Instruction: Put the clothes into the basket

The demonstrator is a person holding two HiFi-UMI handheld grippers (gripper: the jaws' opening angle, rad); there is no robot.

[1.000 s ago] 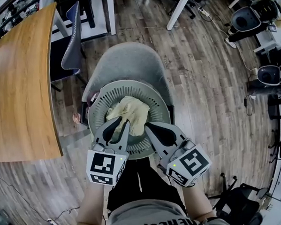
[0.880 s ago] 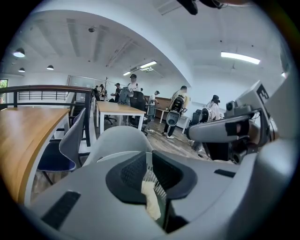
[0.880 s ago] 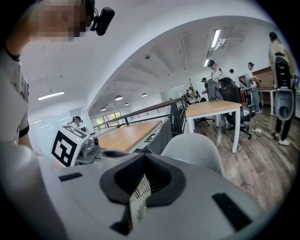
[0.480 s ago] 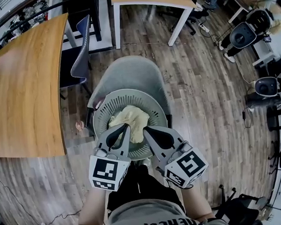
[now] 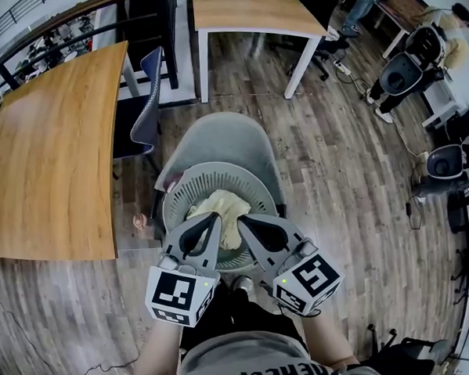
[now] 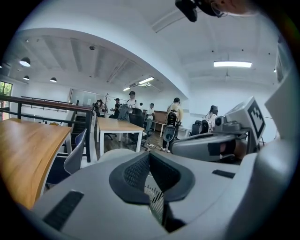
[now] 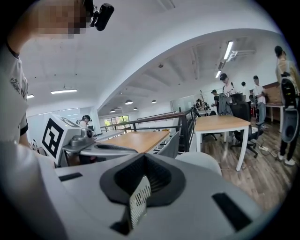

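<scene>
A grey slatted basket [image 5: 175, 200] stands on a grey chair [image 5: 216, 140] just in front of me. A cream garment [image 5: 224, 205] lies bunched inside it. My left gripper [image 5: 215, 217] hangs over the basket's near side, shut and holding nothing. My right gripper [image 5: 240, 219] is beside it, also shut and holding nothing. Both point forward and slightly down. In the left gripper view the jaws [image 6: 149, 155] meet, with basket slats [image 6: 154, 199] showing below. The right gripper view shows its jaws [image 7: 143, 157] closed over basket slats [image 7: 138, 197] too.
A long wooden table [image 5: 52, 153] runs along the left, with a blue chair [image 5: 146, 109] at its edge. A second table [image 5: 249, 9] stands behind the grey chair. Dark machines [image 5: 405, 72] sit at the far right. People stand far back in the room.
Both grippers have risen away from the garment in the basket. The left jaws, slightly apart near the cloth before, have closed on nothing. The garment stays in the basket.
</scene>
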